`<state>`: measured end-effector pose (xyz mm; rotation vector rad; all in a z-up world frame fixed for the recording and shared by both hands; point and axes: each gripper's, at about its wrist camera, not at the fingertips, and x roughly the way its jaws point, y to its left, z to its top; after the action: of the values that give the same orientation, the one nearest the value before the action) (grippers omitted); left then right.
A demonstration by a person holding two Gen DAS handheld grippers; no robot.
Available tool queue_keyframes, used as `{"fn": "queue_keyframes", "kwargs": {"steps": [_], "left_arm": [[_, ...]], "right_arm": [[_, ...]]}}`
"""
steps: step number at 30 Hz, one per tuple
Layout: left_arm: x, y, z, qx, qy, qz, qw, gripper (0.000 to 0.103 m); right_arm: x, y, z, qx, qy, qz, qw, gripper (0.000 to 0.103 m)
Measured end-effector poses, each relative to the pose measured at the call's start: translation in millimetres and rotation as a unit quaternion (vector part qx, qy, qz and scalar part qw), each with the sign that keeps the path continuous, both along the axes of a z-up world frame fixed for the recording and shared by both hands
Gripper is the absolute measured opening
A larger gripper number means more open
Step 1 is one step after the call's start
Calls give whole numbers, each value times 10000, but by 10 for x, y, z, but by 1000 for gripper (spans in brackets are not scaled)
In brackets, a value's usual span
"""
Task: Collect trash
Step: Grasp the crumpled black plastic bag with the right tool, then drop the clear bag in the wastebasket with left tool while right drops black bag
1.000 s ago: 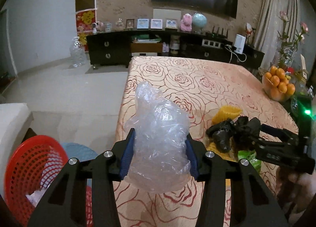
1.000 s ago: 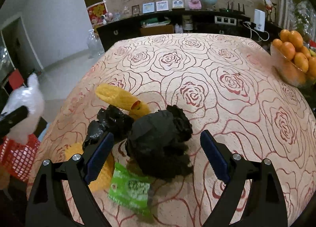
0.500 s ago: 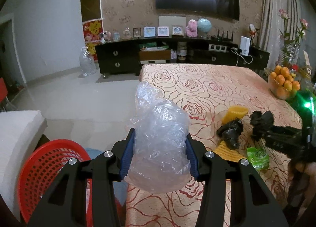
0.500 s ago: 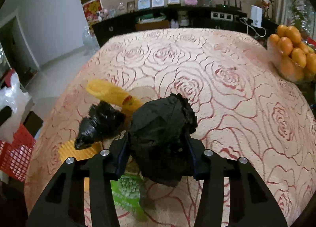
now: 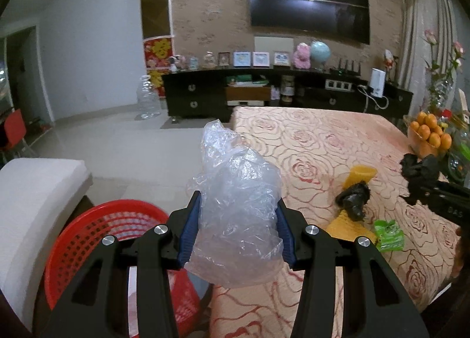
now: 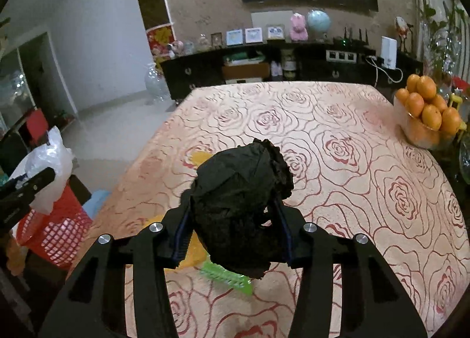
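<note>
Clear crumpled plastic [image 5: 238,214] is pinched in the left hand-held gripper [image 5: 236,230], just beside the red basket [image 5: 97,238] for dropping; black crumpled bag [image 6: 239,206] is clamped in the right hand-held gripper [image 6: 232,233], clear of the table [image 6: 367,191].

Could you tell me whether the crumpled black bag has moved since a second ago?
Yes. The crumpled black bag, gripped by the right gripper, has lifted off the tablecloth.

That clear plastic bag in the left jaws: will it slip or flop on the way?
The clear plastic bag looks thin and crumpled, so probably very light and floppy. Its loose top may sway. Pinched between both pads, it seems unlikely to slip.
</note>
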<state>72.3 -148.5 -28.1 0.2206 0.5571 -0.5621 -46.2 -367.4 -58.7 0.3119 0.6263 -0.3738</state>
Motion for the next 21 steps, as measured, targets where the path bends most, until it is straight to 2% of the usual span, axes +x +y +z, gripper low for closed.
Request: {"fn": "queue_keyframes", "kwargs": {"steps": [11,21], "left_arm": [[-54,508,51,-132,3,513,9986,45],[-85,925,59,-14,-61,1010,9949,45]], "right_arm": [[11,403,133,-162,-117,395,9990,47],[81,855,215,-330,-168,934,9949,47]]}}
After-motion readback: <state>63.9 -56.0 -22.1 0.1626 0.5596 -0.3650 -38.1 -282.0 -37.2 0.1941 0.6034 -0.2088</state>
